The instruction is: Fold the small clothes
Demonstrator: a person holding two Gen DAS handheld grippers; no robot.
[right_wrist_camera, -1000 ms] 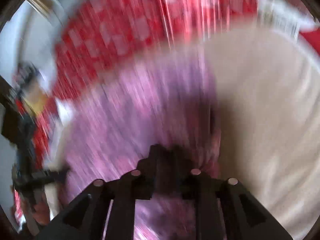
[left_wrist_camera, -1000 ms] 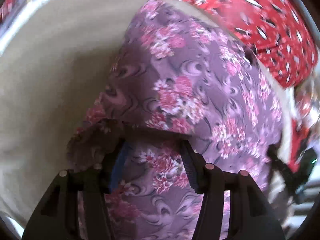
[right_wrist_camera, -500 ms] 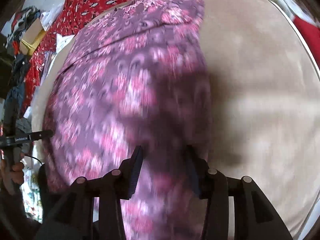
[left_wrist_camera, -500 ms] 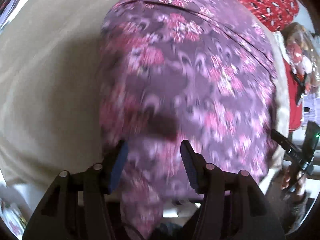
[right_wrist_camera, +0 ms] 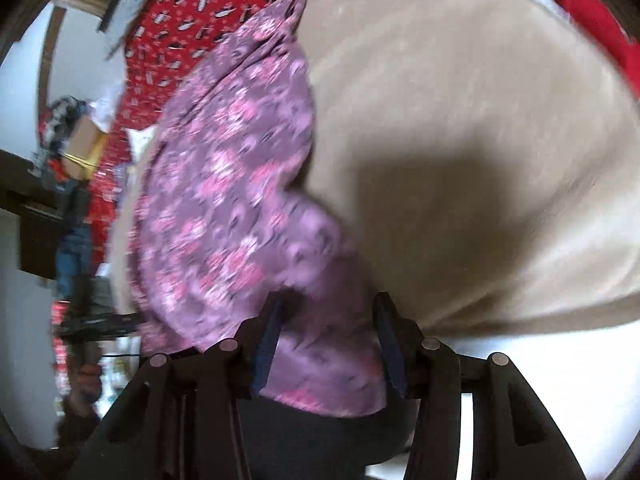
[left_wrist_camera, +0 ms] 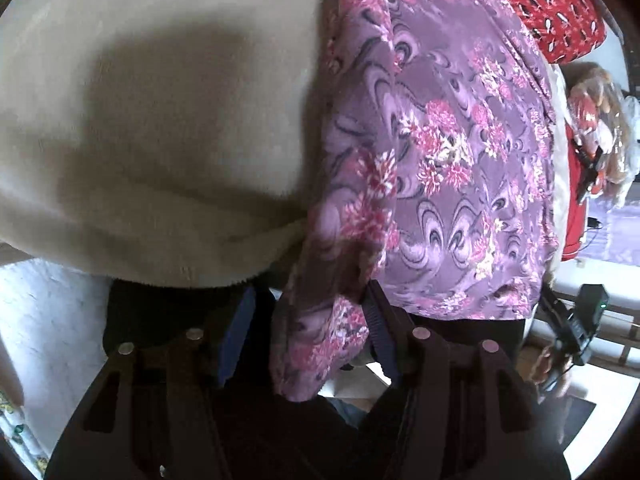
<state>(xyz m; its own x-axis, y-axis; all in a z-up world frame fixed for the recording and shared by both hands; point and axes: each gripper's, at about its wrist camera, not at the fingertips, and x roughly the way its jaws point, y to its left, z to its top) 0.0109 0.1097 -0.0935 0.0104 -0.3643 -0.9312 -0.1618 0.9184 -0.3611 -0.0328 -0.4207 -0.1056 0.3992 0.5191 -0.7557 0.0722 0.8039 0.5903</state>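
Lying lengthwise on the beige blanket (left_wrist_camera: pixel 152 128), one purple floral garment (left_wrist_camera: pixel 440 152), near end draped over the blanket's front edge and hanging toward the person

Left tongs (left_wrist_camera: pixel 304 340): jaws parted, the hanging left corner of the garment between them, cloth touching the right pad; grip released or not yet made

Right tongs (right_wrist_camera: pixel 326 348): jaws likewise parted around the hanging right corner, no pinch evident; view blurred

Surroundings: red patterned cloth (left_wrist_camera: pixel 552 12) beyond the far end of the blanket

Progress, as judged: garment spread roughly flat, one seam or crease running its length, no clear finished fold. Remaining: clamp both near corners, carry them to the far end, flatten, fold again to a small packet
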